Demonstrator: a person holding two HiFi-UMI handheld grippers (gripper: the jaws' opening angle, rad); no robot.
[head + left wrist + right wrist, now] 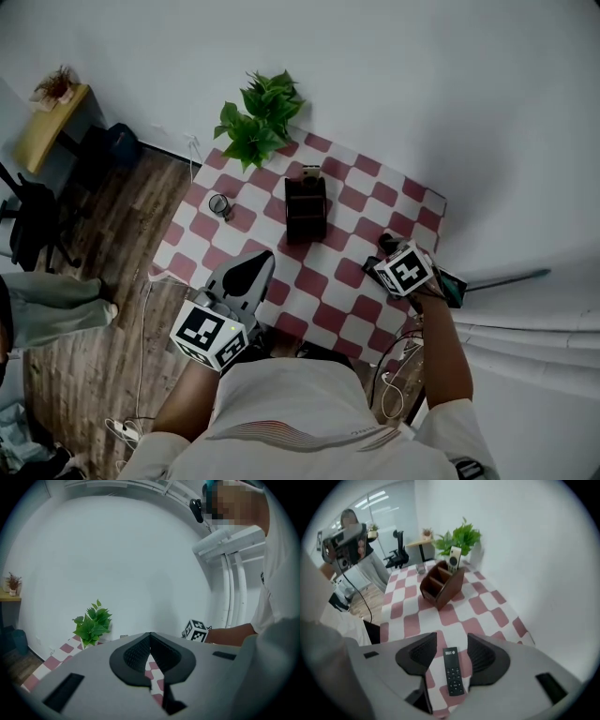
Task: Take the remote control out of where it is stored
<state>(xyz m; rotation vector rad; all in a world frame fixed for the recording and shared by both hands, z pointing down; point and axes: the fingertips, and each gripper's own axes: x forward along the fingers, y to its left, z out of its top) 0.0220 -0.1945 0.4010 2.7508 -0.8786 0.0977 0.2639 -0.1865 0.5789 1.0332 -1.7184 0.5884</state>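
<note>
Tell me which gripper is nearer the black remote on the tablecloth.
Right. The right gripper hangs above the black remote, jaws apart; the left gripper is off to its left.

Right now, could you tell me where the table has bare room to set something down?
Bare: the cloth between the organizer and its near edge, and the far right corner. Crowded: the plant and glass on the left; a black remote lies below the open right tool.

The remote control (452, 670) is matt black plastic. The checked tablecloth (487, 606) looks smooth and dull. The storage box (440, 587) looks like dark wood with a slight sheen. The right gripper (450, 645) has smooth grey plastic shells and finely ribbed matt black pads (483, 657). The floor (103, 244) shows wood-grain planks.
</note>
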